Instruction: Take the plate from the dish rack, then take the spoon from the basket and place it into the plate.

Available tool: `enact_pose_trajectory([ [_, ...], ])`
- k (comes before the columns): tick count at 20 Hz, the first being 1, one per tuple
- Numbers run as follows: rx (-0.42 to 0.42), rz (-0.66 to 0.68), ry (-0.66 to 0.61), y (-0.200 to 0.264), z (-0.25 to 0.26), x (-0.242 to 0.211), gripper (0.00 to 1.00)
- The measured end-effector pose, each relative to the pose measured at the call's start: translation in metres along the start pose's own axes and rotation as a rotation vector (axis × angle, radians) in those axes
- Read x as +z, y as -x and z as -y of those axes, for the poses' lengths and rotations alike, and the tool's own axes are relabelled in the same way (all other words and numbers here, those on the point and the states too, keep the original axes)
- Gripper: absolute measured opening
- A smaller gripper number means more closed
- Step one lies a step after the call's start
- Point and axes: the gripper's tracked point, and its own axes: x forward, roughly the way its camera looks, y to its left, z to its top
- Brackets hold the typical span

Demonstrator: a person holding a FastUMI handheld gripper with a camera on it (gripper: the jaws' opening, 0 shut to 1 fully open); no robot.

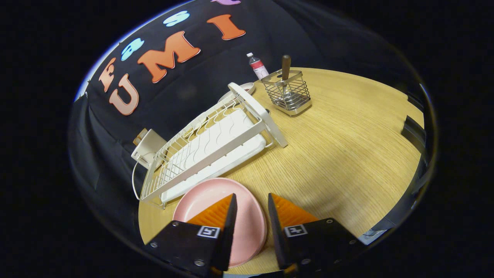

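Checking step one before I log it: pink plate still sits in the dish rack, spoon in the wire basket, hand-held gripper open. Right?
Not quite. The gripper view shows the pink plate lying on the table in front of the dish rack, not in it. The rest holds: the spoon stands in the wire basket, and the hand-held gripper is open over the plate.

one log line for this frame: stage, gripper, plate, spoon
stage: plate out of dish rack | hand-held gripper: open, above plate | plate: flat on table beside rack | spoon: upright in basket
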Motion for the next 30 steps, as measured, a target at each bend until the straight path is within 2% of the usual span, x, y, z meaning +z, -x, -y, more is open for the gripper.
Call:
enact_pose_trajectory([
  [3,-0.032,0.028,0.03,0.004,0.014,0.023,0.75],
  [8,-0.088,0.143,0.129,0.014,0.036,0.089,0.97],
  [14,-0.107,0.281,0.289,0.011,0.044,0.164,0.98],
  [19,-0.073,0.373,0.348,-0.008,0.042,0.216,0.98],
  [22,-0.067,0.418,0.398,-0.023,0.044,0.235,0.98],
  [25,-0.056,0.387,0.419,-0.042,0.044,0.234,0.98],
  [27,-0.043,0.368,0.434,-0.051,0.043,0.231,0.94],
  [30,-0.027,0.364,0.464,-0.06,0.041,0.231,0.79],
])
